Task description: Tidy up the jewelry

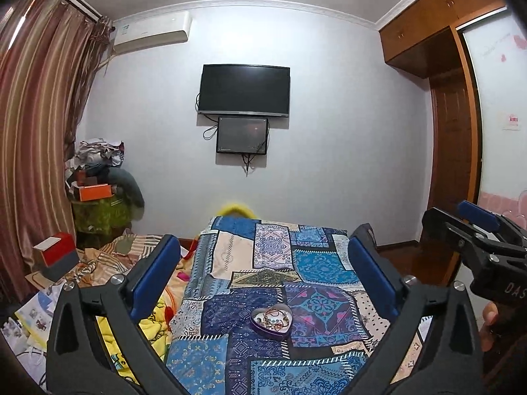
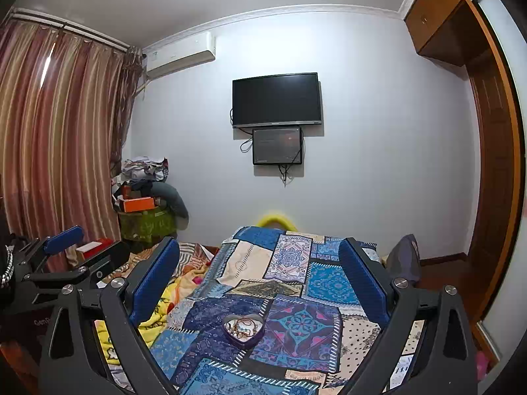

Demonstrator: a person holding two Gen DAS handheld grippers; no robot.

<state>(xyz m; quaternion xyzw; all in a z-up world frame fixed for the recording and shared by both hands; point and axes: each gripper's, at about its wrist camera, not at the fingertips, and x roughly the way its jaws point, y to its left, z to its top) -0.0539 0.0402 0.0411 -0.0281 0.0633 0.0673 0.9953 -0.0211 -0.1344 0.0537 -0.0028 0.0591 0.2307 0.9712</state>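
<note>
A small purple heart-shaped tin (image 1: 271,323) sits on the blue patchwork bedspread (image 1: 316,266). It holds a tangle of bracelets and chains (image 1: 273,318). My left gripper (image 1: 263,263) is open and empty, held above and behind the tin, with blue pads wide apart. The right gripper shows at the right edge of the left wrist view (image 1: 477,227). In the right wrist view the tin (image 2: 243,329) with its jewelry (image 2: 244,325) lies low between the fingers. My right gripper (image 2: 260,265) is open and empty above it. The left gripper shows at the left edge there (image 2: 66,247).
A wall TV (image 1: 244,90) with a smaller screen below hangs on the far wall. A yellow blanket (image 1: 154,322) and striped bedding lie left of the bedspread. A red and grey box (image 1: 56,256), papers and a pile of clothes (image 1: 98,177) crowd the left. A wooden wardrobe (image 2: 487,164) stands at the right.
</note>
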